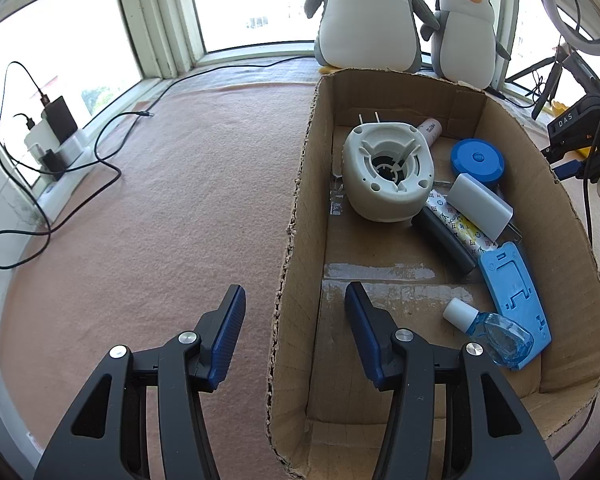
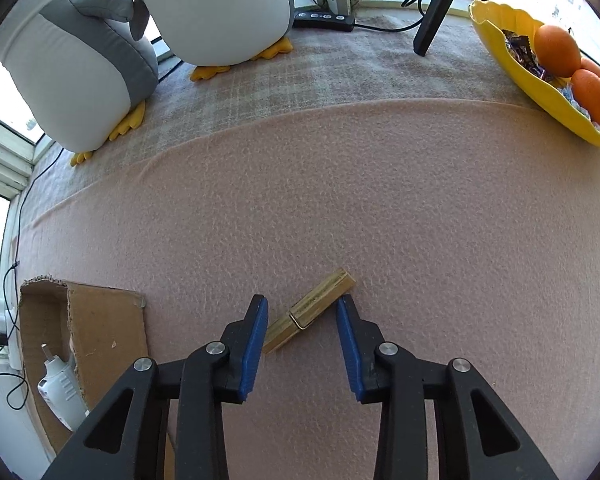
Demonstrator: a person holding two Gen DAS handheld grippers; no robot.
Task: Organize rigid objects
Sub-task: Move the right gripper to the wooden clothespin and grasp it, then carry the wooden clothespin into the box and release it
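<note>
L wrist view: my left gripper (image 1: 295, 316) straddles the near wall of the cardboard box (image 1: 296, 216), one finger outside, one inside, clamped on that wall to steady it. Box already holds the white plastic base (image 1: 388, 172), blue disc (image 1: 477, 160), blue bottle (image 1: 496, 330) etc.

R wrist view: my right gripper (image 2: 302, 322) is down on the pink surface (image 2: 340, 200), jaws around the wooden clothespin (image 2: 310, 310), pads close but not clearly pressing. The peg lies diagonal across the jaws, so closing could twist it or squirt it out. The felt may also snag a fingertip.
</note>
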